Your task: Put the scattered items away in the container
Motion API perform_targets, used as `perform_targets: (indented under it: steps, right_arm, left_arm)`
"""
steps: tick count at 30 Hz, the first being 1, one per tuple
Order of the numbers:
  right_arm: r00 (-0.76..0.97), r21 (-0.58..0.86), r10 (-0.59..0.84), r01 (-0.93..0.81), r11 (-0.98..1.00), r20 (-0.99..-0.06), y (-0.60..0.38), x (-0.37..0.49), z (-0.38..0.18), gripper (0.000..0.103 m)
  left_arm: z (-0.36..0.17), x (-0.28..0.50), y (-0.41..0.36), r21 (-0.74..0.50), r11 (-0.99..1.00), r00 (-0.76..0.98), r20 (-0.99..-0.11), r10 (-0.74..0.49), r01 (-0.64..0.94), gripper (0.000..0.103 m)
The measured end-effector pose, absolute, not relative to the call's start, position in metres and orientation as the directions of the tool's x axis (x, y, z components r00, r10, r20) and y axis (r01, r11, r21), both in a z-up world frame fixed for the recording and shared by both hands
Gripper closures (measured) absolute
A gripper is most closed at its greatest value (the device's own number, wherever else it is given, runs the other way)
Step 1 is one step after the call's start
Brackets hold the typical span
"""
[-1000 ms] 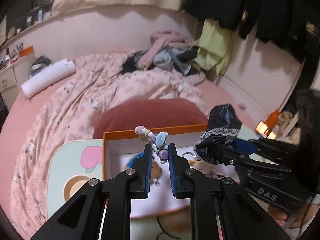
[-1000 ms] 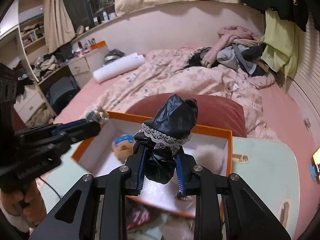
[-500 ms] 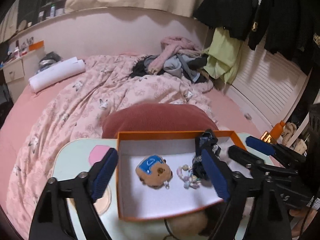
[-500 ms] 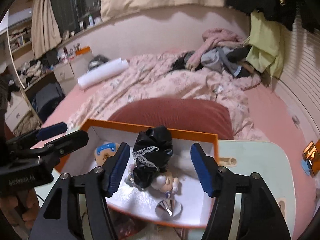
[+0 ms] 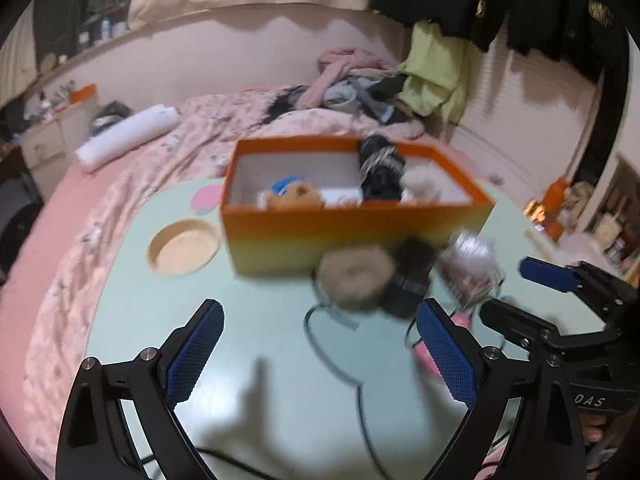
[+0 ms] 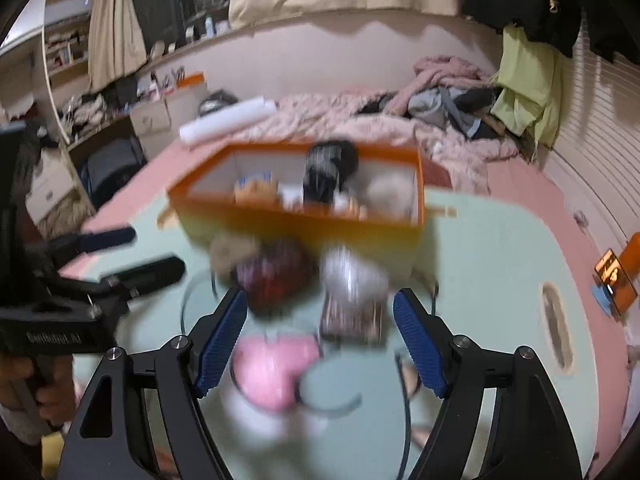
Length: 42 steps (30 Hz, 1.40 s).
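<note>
An orange box point(image 5: 340, 232) point(image 6: 300, 228) stands on the mint-green table point(image 5: 160, 320). Inside it are a black lace-trimmed pouch point(image 5: 380, 168) point(image 6: 328, 172) and a small bear plush point(image 5: 294, 196). In front of the box lie a fluffy beige scrunchie point(image 5: 354, 276), a dark item point(image 5: 412, 276), a silvery clear item point(image 6: 352, 284) and a pink item point(image 6: 272, 372). My left gripper point(image 5: 320, 308) hangs over bare table with its jaws opening and nothing between them. The right gripper point(image 6: 320, 296) is also opening, above the pink and silvery items, and its pads touch neither.
A round wooden dish point(image 5: 184, 246) sits left of the box. Dark cables point(image 5: 320, 344) loop over the near table. Behind the table is a bed with a pink quilt point(image 5: 200, 128), a white roll point(image 5: 128, 136) and a clothes pile point(image 5: 352, 80).
Both grippers opened and dropped their loads, a bead charm and the black pouch, into the box. Then both drew back and down toward the near side of the table.
</note>
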State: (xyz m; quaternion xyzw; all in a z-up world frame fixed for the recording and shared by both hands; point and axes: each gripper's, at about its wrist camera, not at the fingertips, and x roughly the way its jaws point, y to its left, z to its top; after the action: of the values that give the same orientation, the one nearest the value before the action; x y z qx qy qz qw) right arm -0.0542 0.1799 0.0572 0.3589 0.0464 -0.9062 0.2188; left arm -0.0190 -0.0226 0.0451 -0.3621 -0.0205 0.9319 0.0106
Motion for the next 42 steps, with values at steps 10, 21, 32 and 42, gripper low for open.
perform_targets:
  steps: [10,21,32,42]
  right_arm:
    - [-0.630,0.021,-0.301,0.412,-0.911,-0.716,0.190,-0.043,0.011,0.010]
    - [-0.641,0.023,-0.327,0.435,-0.900,-0.695,0.194,-0.041,0.003,0.000]
    - [-0.641,0.023,-0.328,0.435,-0.900,-0.694,0.193,-0.040,0.004,0.000]
    - [-0.641,0.023,-0.330,0.438,-0.899,-0.693,0.192,-0.038,0.005,0.000]
  left_arm:
    - [0.003,-0.007,-0.005,-0.008,-0.999,-0.687,-0.726,-0.020,0.038,0.001]
    - [0.000,0.002,-0.002,0.022,-1.000,-0.713,-0.702,-0.011,-0.006,0.000]
    - [0.000,-0.001,0.002,0.021,-1.000,-0.714,-0.700,-0.008,-0.010,0.000]
    - [0.000,-0.001,0.002,0.021,-1.000,-0.714,-0.700,-0.008,-0.010,0.000]
